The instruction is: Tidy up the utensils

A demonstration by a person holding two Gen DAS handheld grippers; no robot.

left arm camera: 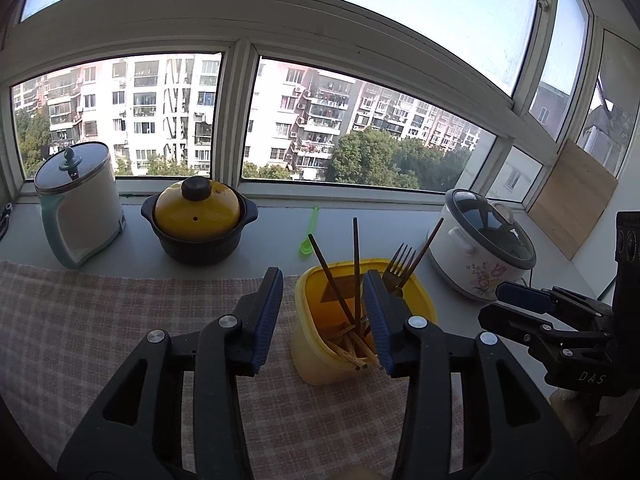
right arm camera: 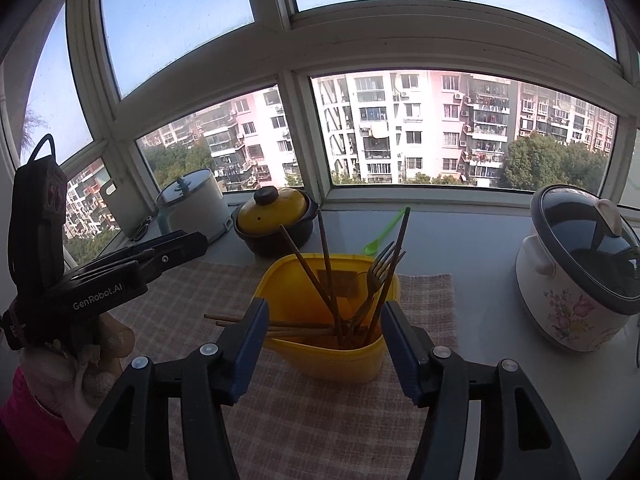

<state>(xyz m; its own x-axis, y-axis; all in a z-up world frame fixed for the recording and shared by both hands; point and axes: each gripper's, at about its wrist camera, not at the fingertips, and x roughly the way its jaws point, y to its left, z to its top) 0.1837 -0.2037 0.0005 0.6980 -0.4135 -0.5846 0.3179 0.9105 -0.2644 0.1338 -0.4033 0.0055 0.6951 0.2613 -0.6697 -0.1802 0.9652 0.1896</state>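
1. While both tools are hovering with nothing between their pads, the left gripper [left arm camera: 324, 320] and right gripper [right arm camera: 324, 344] are standing open.
2. Just ahead of the right gripper, a yellow container [right arm camera: 320, 356] is holding chopsticks [right arm camera: 326, 264] and a fork [right arm camera: 380, 268].
3. Beyond it, a green spoon [right arm camera: 384, 232] is lying on the sill.

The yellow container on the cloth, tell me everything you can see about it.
The yellow container looks like translucent plastic, squarish with rounded corners and a thick rim, open-topped with no lid in view. It stands upright on the checked cloth, in front of the yellow-lidded pot. Inside, dark chopsticks and a metal fork lean against its walls, and lighter wooden chopsticks lie low inside. A darker patch shows on the far inner wall. Neither gripper touches it.
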